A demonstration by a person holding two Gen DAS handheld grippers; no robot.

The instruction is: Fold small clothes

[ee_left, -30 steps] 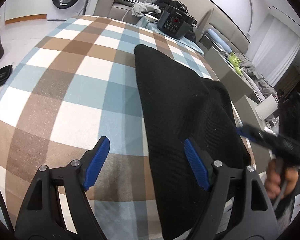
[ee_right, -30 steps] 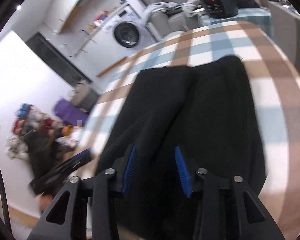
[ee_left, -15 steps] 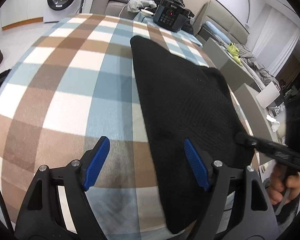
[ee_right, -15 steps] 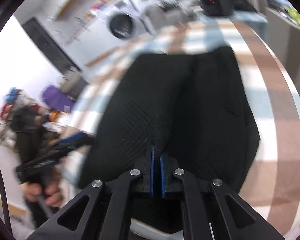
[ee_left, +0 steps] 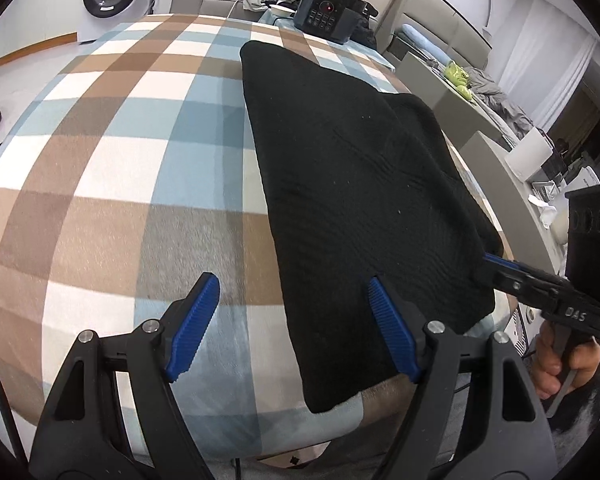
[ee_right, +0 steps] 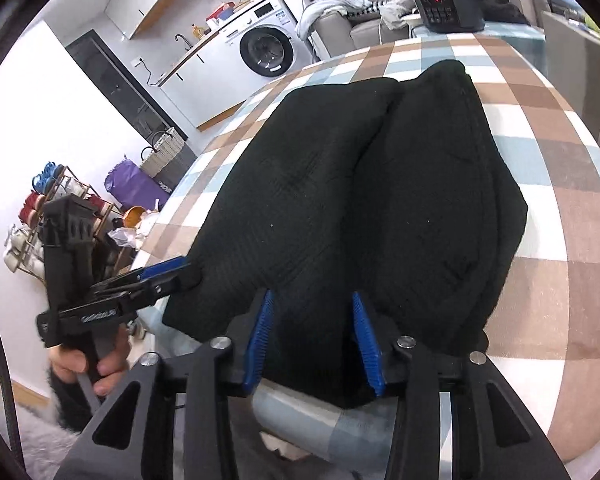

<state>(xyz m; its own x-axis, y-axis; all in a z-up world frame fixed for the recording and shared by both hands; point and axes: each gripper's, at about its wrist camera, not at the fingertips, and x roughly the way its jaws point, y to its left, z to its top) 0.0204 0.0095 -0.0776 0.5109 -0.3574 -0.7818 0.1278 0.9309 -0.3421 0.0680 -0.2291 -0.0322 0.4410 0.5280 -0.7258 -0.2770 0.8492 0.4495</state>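
where "supor" marks it, cooker (ee_left: 327, 12) sits.

Couldn't tell what the black garment (ee_right: 364, 208) was since it was folded over itself, and its near hem sat behind the right gripper (ee_right: 312, 344).

Folded black knit garment (ee_left: 360, 184) lies along the checked tablecloth's (ee_left: 112, 168) right edge. Left gripper (ee_left: 292, 324) hovers wide open over its near-left edge; right gripper (ee_left: 496, 262) meets its near-right corner.

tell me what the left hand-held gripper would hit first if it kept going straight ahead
Most likely the plaid tablecloth, just beside the left edge of the black garment; the left hand-held gripper straddles that edge, so depth is uncertain.
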